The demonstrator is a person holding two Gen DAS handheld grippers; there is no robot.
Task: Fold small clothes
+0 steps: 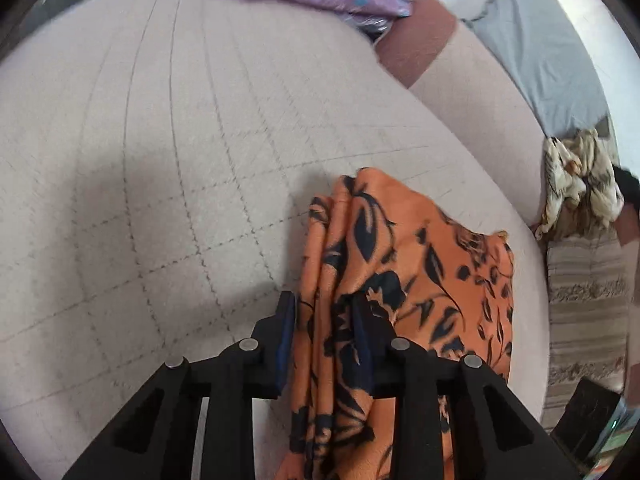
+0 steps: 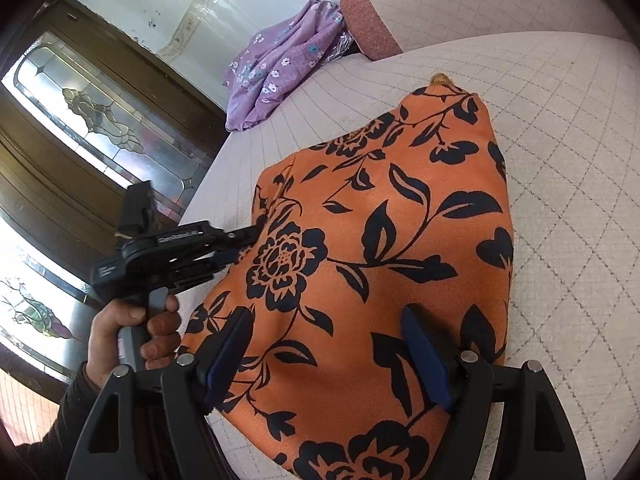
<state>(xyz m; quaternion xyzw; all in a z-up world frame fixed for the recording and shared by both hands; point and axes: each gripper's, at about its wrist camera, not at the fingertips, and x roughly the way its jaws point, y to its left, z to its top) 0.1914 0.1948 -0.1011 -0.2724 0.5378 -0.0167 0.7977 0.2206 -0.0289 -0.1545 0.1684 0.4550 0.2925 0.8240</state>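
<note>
Tongs first: the left tongs have a bunched fold of the orange floral cloth between their blue pads, which are drawn in close on it, so they grip the fabric at its edge. In the right wrist view the same left tongs meet the cloth's left border, and a hand wraps the grey handle below them with a dark sleeve behind it. The right tongs stand wide apart over the near part of the orange floral cloth, with fabric showing between the pads; whether the tips touch it cannot be told, and nothing is pinched.

The cloth, orange with black flowers and leaves, lies spread on a pale quilted mattress, its far corner ending in a small tassel. Beyond it, at the mattress edge, sits a crumpled purple flowered garment next to a rust-trimmed cushion. The left wrist view also shows a grey garment and a cream patterned bundle off to the right, well apart from the cloth.
</note>
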